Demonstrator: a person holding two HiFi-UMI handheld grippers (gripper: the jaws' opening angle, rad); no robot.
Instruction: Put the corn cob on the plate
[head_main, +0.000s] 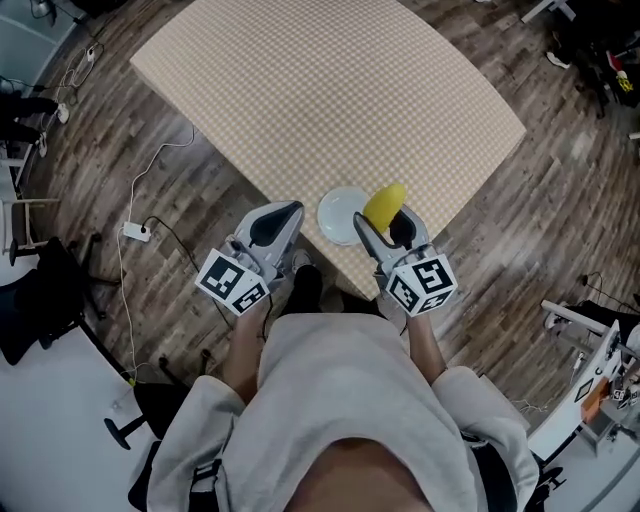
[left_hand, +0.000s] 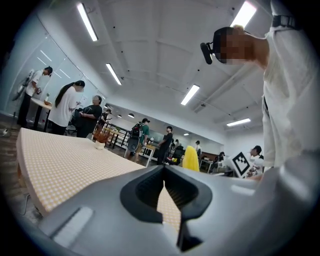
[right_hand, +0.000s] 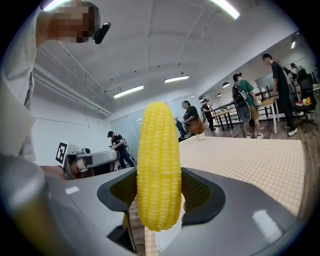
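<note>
A yellow corn cob (right_hand: 158, 165) stands upright between the jaws of my right gripper (right_hand: 159, 192), which is shut on it. In the head view the corn cob (head_main: 384, 205) hangs by the right edge of a small white plate (head_main: 330, 212), and the plate lies at the near corner of the checkered table (head_main: 330, 90). The right gripper (head_main: 386, 228) sits just off that corner. My left gripper (head_main: 278, 222) is left of the plate over the floor, with nothing in it. Its jaws meet at the tips in the left gripper view (left_hand: 164, 181), where the corn cob (left_hand: 190, 159) also shows.
A white cable and power strip (head_main: 135, 232) lie on the wooden floor at the left, near a black chair (head_main: 40, 300). Some equipment (head_main: 595, 375) stands at the lower right. Several people and tables show far off in both gripper views.
</note>
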